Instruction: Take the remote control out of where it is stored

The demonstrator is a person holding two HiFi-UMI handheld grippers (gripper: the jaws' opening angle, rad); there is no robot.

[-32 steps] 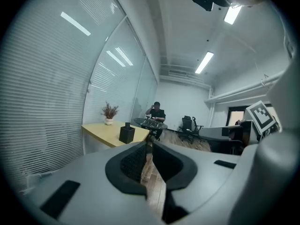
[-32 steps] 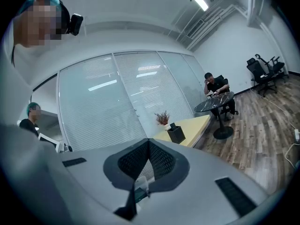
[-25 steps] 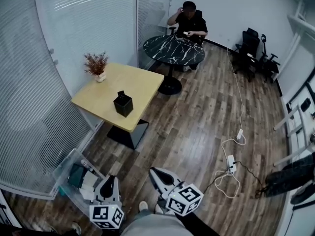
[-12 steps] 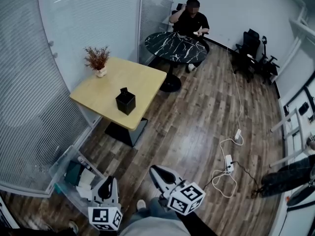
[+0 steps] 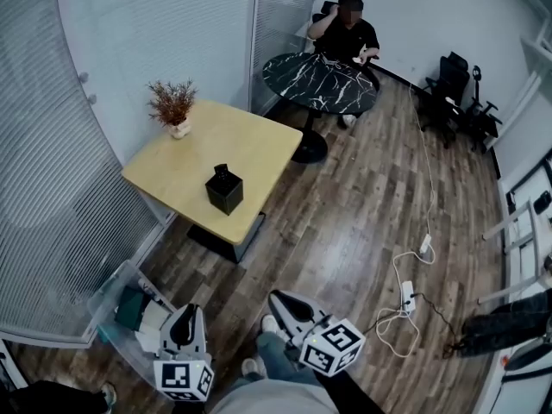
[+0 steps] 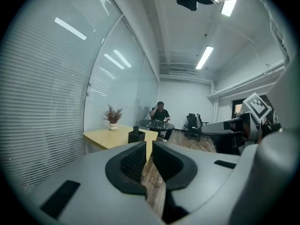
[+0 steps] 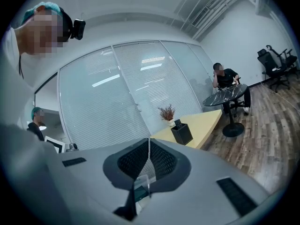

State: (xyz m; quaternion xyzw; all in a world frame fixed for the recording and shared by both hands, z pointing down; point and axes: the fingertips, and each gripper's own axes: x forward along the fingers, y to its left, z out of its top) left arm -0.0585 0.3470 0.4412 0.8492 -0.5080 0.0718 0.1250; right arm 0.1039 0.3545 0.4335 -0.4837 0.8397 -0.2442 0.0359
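- Wood flooring (image 5: 345, 231) and blind-covered glass walls (image 5: 155, 33) enclosed the room. A yellow table (image 5: 250, 149) was set beside the glass, with a potted plant (image 5: 172, 109) and a black box (image 5: 226, 193) on it.
- The remote control (image 5: 221, 171) was judged to be the slim dark piece standing up out of the box's open top. It was stored upright there, well apart from both grippers.
- The left gripper (image 5: 188, 322) was held low at the bottom edge of the head view. Its jaws were parted by a narrow gap, with nothing between them.
- The right gripper (image 5: 283, 304) was held beside it. Its pads were pressed together and nothing was gripped.
- The step in hand was judged to be the approach, as neither gripper had been brought to the table.
- For the next move, the grippers would need to be carried across the floor to the box. One pair of jaws would need to be opened wider than the remote and lowered over its protruding end. The box could perhaps be steadied by the other gripper.
- Most of the remote was concealed inside the box, and the visible tip was too small for buttons or shape to be confirmed.
- A clear bin (image 5: 116, 304) at lower left was partly covered by the left gripper, and its contents could not be identified.
- A seated person (image 5: 349, 33) at a round dark table (image 5: 321, 83) was seen in the far corner, apart from the task.
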